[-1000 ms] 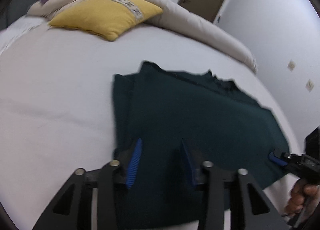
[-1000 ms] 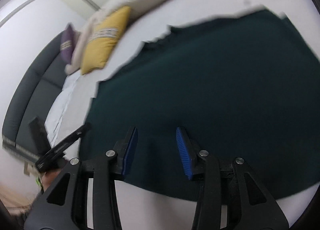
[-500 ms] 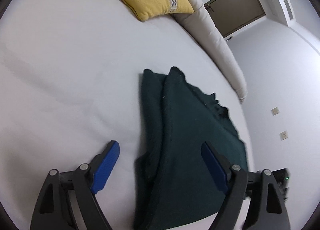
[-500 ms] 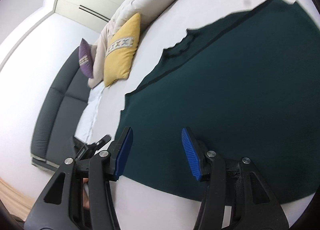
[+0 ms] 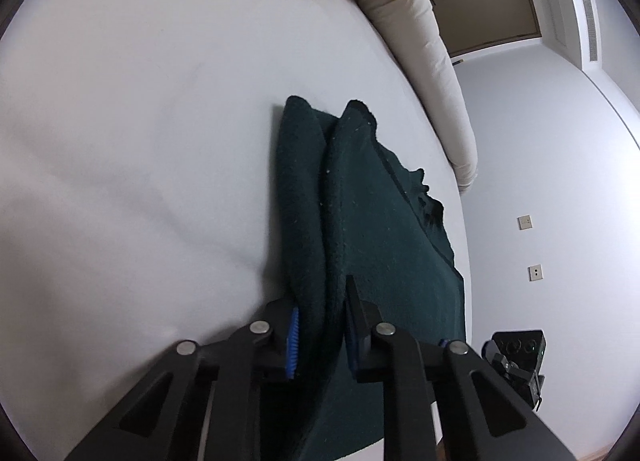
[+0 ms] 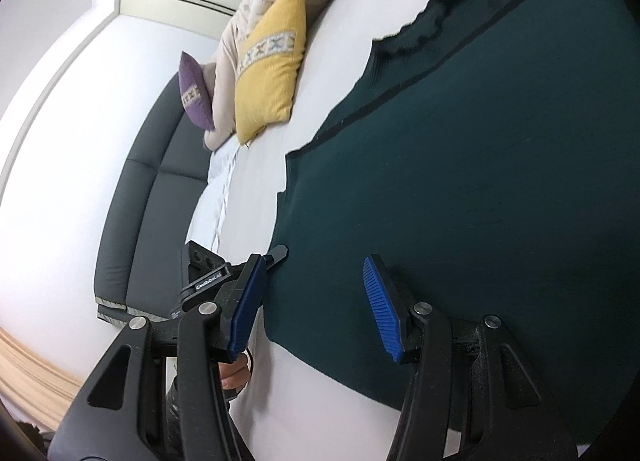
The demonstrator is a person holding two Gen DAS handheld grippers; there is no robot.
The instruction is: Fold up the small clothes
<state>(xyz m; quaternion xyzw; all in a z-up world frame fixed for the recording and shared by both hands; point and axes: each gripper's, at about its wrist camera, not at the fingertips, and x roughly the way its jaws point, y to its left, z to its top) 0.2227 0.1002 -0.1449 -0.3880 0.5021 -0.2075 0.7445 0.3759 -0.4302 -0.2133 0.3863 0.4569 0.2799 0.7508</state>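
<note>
**Ana:** Since half a second earlier, what moved?

**Ben:** Left gripper (image 5: 320, 327) had just closed, clenching the dark green garment's (image 5: 384, 245) folded edge on the white bed (image 5: 120, 141).

**Ana:** And the right gripper (image 6: 316, 309)?

**Ben:** Released above the cloth. It should clamp the hem. Yellow pillow (image 6: 272, 65) lay well clear.

The room is evenly, softly lit, with no hard shadows. In the left wrist view the white bed sheet (image 5: 140, 141) looks bright and faintly bluish, with faint grey creases toward 9 o'clock. In the right wrist view the wall (image 6: 52, 133) at 9 o'clock is washed out almost to pure white. The dark green garment (image 6: 500, 165) shows little texture. Both views bend straight lines strongly toward the rims, with black corners. Focus is fairly sharp; the rims look slightly soft.
</note>
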